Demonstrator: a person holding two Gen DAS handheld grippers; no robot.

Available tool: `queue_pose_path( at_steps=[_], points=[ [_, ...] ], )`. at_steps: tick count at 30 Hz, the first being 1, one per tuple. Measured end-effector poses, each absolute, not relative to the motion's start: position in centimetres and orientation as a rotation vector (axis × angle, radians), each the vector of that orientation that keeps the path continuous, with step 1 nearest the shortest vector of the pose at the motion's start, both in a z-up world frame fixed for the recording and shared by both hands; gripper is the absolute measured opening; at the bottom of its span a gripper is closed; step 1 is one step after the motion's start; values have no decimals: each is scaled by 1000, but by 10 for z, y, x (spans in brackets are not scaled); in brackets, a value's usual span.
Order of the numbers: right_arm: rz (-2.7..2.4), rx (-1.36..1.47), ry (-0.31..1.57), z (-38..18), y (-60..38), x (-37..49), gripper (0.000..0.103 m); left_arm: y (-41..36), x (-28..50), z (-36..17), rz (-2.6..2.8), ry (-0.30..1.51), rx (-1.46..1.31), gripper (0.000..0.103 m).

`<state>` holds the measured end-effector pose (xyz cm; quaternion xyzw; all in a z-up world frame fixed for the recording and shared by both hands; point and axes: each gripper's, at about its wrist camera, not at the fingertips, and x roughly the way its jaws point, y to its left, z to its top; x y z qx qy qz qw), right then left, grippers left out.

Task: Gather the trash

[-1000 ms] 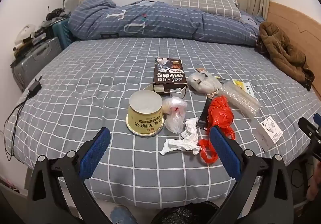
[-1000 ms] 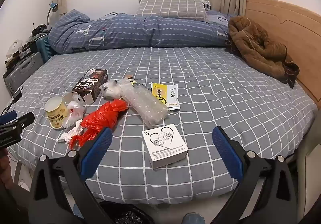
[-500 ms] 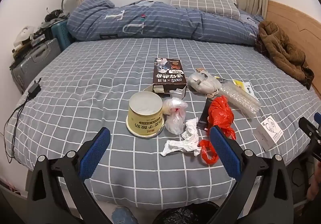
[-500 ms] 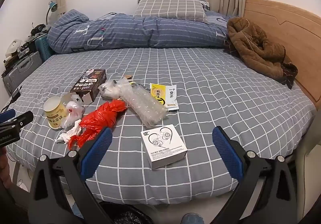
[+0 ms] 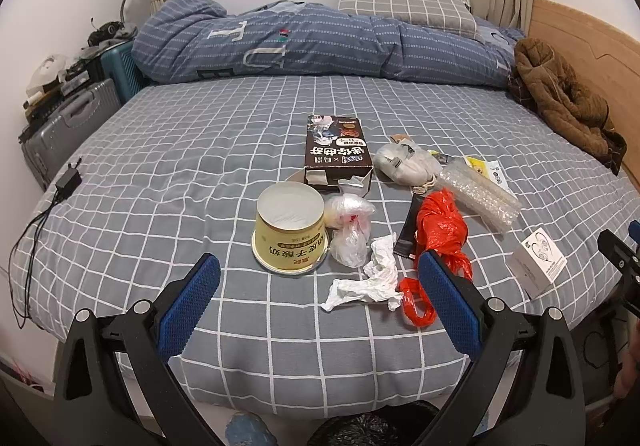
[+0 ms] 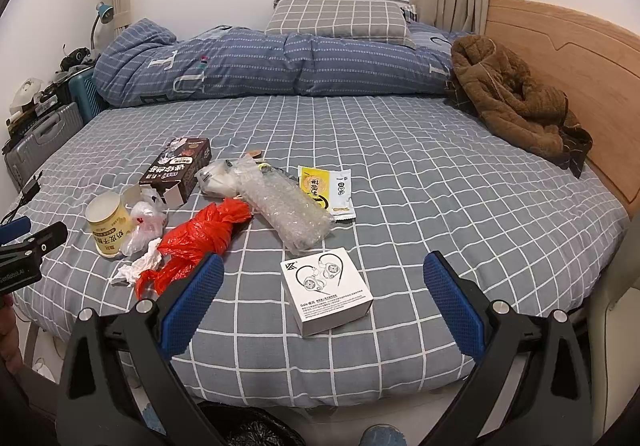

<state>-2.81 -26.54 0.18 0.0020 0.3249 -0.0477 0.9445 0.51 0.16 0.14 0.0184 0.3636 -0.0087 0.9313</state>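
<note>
Both grippers are spread wide and empty, hovering off the near edge of the bed. Left gripper faces the yogurt cup and crumpled tissue; right gripper faces the white earphone box.

Trash sits in one cluster mid-bed, nothing collected yet as far as I can judge. Black bin bag is on the floor below the bed edge, only its rim in view, contents not visible.

Containers:
- yogurt cup upright, foil lid looks sealed or pressed flat, fill unknown
- brown snack box end flap open, inside not visible
- clear plastic bag touching the cup, holds something pale with red
- red plastic bag bunched up, contents hidden

Risks:
- tissue and red bag touch, so pinching one probably drags the other
- soft sheet means the fingers may catch fabric under thin items like the yellow sachet
- bubble wrap is bulky and may slip
- earphone box may not be trash
- cup is wide, near full finger span
</note>
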Motion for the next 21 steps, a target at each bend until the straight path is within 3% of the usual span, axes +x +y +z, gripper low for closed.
queue_pose_path(
  at_steps=[21],
  points=[
    [-108,7,661,4,-269,-28,96,5,8,-3,-17,753,40,97]
  ],
)
